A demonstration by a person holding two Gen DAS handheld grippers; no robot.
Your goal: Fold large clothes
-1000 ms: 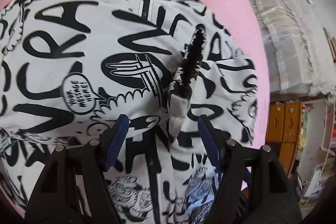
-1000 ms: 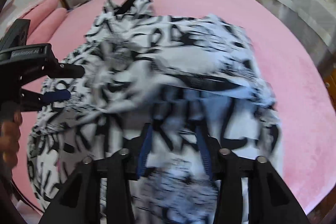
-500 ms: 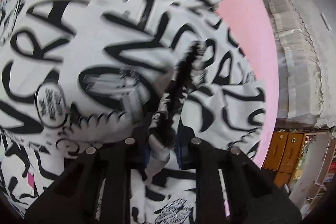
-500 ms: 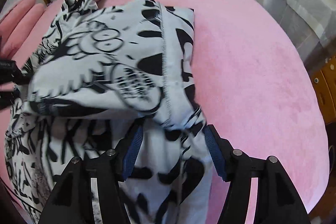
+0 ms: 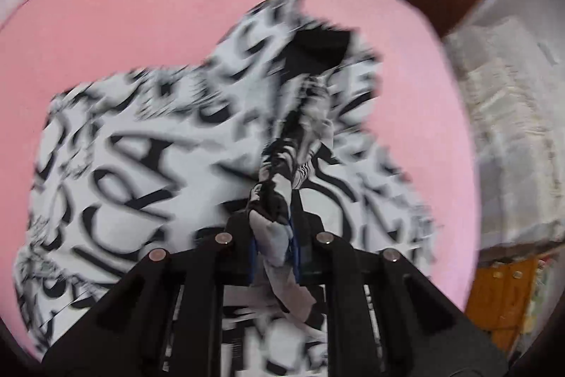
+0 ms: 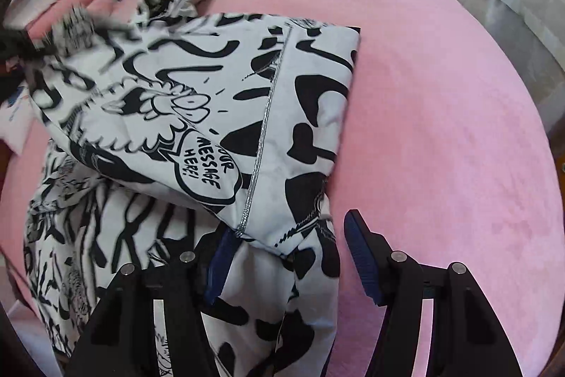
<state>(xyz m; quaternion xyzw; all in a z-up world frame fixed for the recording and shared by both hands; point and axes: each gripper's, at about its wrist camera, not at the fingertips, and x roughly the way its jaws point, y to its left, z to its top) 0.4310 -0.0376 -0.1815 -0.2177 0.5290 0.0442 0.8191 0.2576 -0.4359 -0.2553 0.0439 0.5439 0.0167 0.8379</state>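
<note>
Presently the black-and-white printed garment [image 6: 197, 115] lies on the pink bed [image 6: 441, 129], with one portion folded over the rest and its stitched seam running down toward the right claw. The left claw [image 5: 274, 248] is clamped tight on a bunched ridge of the fabric, which rises from the spread cloth into its blue pads. The right claw [image 6: 287, 265] stands partly apart and is closing, the folded corner lying between its fingers [image 6: 363, 262] without being pinched.
</note>
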